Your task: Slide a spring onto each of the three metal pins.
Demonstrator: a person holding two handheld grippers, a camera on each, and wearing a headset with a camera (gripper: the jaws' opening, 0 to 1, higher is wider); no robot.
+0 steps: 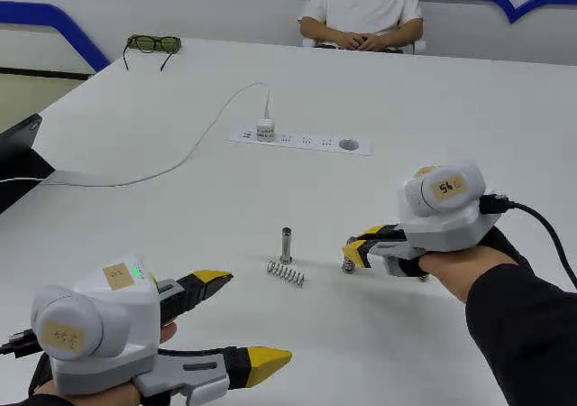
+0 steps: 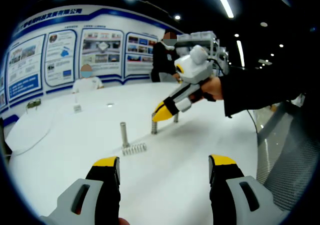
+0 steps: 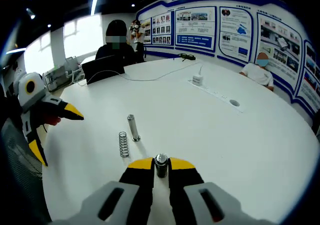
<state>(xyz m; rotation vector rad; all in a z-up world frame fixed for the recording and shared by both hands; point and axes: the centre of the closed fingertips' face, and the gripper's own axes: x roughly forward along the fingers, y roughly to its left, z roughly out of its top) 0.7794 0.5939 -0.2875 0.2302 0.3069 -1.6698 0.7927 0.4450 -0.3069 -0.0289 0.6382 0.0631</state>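
Left gripper (image 1: 260, 317) gapes; loose spring (image 1: 285, 272), bare pin (image 1: 286, 244) between; right gripper (image 1: 352, 254) clamps another pin (image 3: 160, 163).

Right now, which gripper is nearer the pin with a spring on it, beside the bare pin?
Right. The right gripper has its jaws closed on the spring-fitted pin; the left gripper hangs open on the far side of the loose spring.

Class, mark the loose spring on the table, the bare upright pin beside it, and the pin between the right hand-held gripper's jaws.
loose spring (image 1: 285, 272), head view, middle coils.
bare pin (image 1: 286, 243), head view, mid-shaft.
held pin (image 3: 161, 159), right gripper view, round top.
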